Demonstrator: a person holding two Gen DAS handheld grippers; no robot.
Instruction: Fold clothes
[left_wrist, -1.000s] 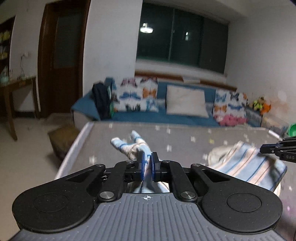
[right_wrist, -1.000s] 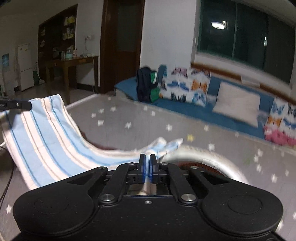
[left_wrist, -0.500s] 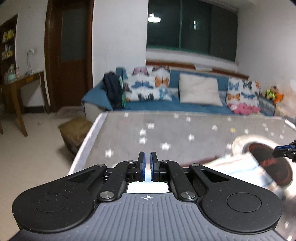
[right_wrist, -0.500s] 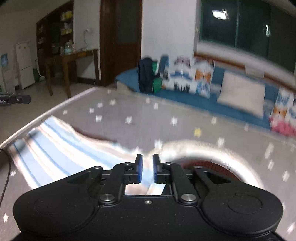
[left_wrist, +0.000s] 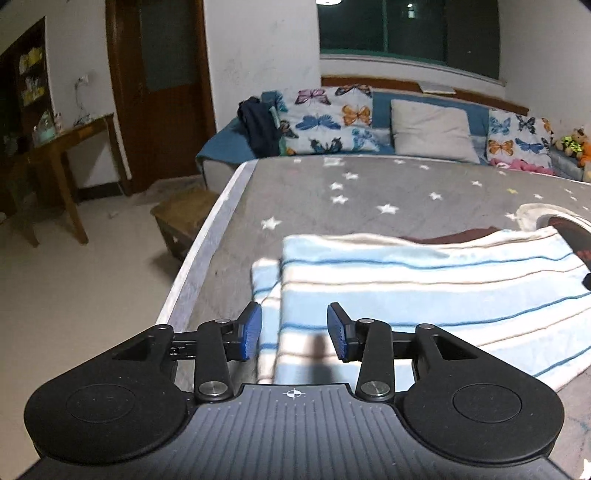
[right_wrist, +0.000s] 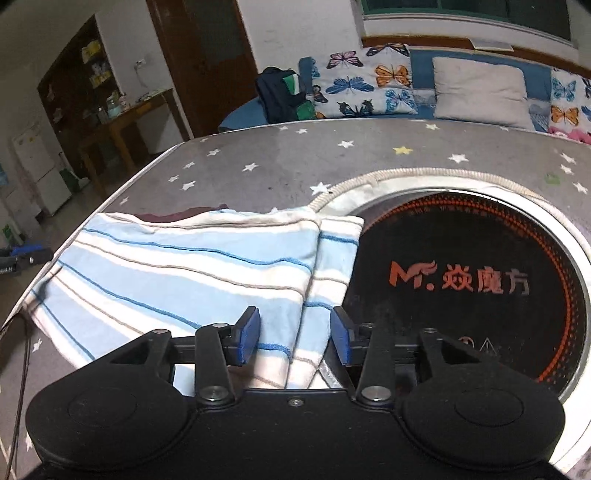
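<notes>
A light blue and white striped garment (left_wrist: 424, 280) lies folded flat on the grey star-patterned table (left_wrist: 369, 192). My left gripper (left_wrist: 294, 330) is open, its blue pads just above the garment's near left corner. In the right wrist view the same garment (right_wrist: 184, 266) spreads to the left, its folded right edge overlapping the round black hob. My right gripper (right_wrist: 294, 334) is open over that folded right edge. A dark maroon cloth (right_wrist: 170, 216) peeks out from under the garment's far edge.
A round black induction hob (right_wrist: 480, 273) with orange lettering is set into the table at the right. The table's left edge (left_wrist: 207, 243) drops to the floor, with a low stool (left_wrist: 181, 214) beside it. A blue sofa with cushions (left_wrist: 369, 122) stands behind.
Both grippers came down with the lifted garment, laid it folded on the table and opened, letting it go.
</notes>
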